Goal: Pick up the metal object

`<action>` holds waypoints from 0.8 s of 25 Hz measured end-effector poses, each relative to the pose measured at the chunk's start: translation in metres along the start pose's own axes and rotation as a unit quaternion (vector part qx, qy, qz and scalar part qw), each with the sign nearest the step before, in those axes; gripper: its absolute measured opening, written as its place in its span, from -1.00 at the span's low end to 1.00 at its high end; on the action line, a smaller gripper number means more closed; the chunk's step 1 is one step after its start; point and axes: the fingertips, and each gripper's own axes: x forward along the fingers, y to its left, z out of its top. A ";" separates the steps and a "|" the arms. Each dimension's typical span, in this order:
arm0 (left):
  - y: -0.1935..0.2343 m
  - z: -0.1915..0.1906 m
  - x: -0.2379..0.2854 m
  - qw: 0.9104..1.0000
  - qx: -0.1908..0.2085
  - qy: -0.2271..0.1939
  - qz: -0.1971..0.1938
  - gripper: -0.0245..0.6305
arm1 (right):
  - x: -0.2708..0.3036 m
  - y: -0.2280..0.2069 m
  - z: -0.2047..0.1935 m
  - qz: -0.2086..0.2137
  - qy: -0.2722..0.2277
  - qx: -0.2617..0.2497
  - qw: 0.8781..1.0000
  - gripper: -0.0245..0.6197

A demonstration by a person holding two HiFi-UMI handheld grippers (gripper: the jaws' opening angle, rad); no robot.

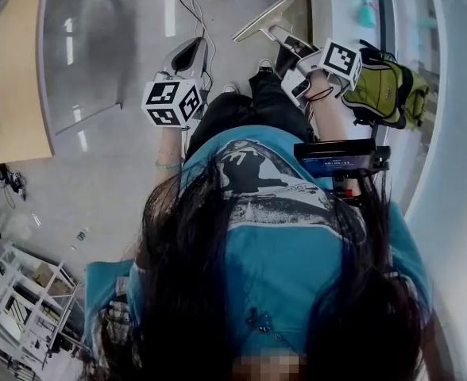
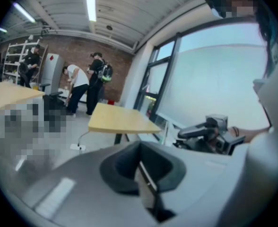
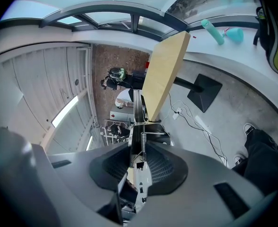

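In the right gripper view, the lower end of the metal object [image 3: 138, 112] was hidden between the closed jaws of the right gripper [image 3: 138, 160], and its kind could not be told. The backpack [image 3: 275, 27] was cut off at the right edge. In the left gripper view, the people [image 2: 84, 86] at the upper left were too small to be made out. In the head view, the floor [image 1: 114, 165] at lower centre was hidden by the person [image 1: 297, 244]. The table [image 1: 11, 86] was cut off at the upper left, and the shelves [image 1: 15, 308] at the lower left.
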 end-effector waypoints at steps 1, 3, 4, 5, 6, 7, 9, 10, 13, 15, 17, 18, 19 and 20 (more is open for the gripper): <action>-0.001 0.000 0.001 1.000 0.000 0.000 -0.003 -0.92 | -0.001 0.000 -0.001 0.000 -0.001 0.001 1.000 -0.62; -0.001 -0.003 -0.005 1.000 0.001 -0.001 -0.008 -0.92 | -0.003 0.001 -0.010 0.001 -0.004 0.003 1.000 -0.62; 0.000 -0.006 -0.013 1.000 0.001 -0.002 -0.011 -0.92 | -0.005 0.002 -0.019 0.001 -0.006 0.002 1.000 -0.62; 0.000 -0.010 -0.022 1.000 0.001 -0.002 -0.014 -0.92 | -0.008 0.002 -0.030 0.000 -0.007 0.001 1.000 -0.62; 0.001 -0.014 -0.031 1.000 0.002 -0.003 -0.016 -0.92 | -0.010 0.003 -0.041 -0.001 -0.009 0.000 1.000 -0.62; 0.002 -0.017 -0.039 1.000 0.002 -0.004 -0.018 -0.92 | -0.012 0.004 -0.050 -0.002 -0.010 -0.003 1.000 -0.62; 0.003 -0.020 -0.049 1.000 0.001 -0.005 -0.022 -0.92 | -0.014 0.006 -0.062 -0.003 -0.012 -0.007 1.000 -0.62; 0.004 -0.021 -0.051 1.000 0.001 -0.006 -0.023 -0.92 | -0.014 0.007 -0.065 -0.004 -0.012 -0.009 1.000 -0.62; 0.004 -0.023 -0.052 1.000 0.002 -0.008 -0.028 -0.92 | -0.014 0.007 -0.071 -0.004 -0.012 -0.013 1.000 -0.62; 0.004 -0.024 -0.052 0.999 0.004 -0.009 -0.032 -0.92 | -0.014 0.007 -0.073 -0.004 -0.013 -0.015 1.000 -0.62; 0.004 -0.024 -0.051 0.999 0.005 -0.009 -0.036 -0.92 | -0.015 0.007 -0.075 -0.005 -0.015 -0.015 1.000 -0.62; 0.004 -0.024 -0.051 0.999 0.006 -0.010 -0.038 -0.92 | -0.015 0.007 -0.075 -0.006 -0.016 -0.015 1.000 -0.62; 0.004 -0.023 -0.050 0.999 0.006 -0.011 -0.039 -0.92 | -0.015 0.007 -0.075 -0.007 -0.017 -0.015 1.000 -0.62; 0.004 -0.021 -0.050 0.999 0.006 -0.011 -0.041 -0.92 | -0.015 0.009 -0.074 -0.007 -0.018 -0.015 1.000 -0.62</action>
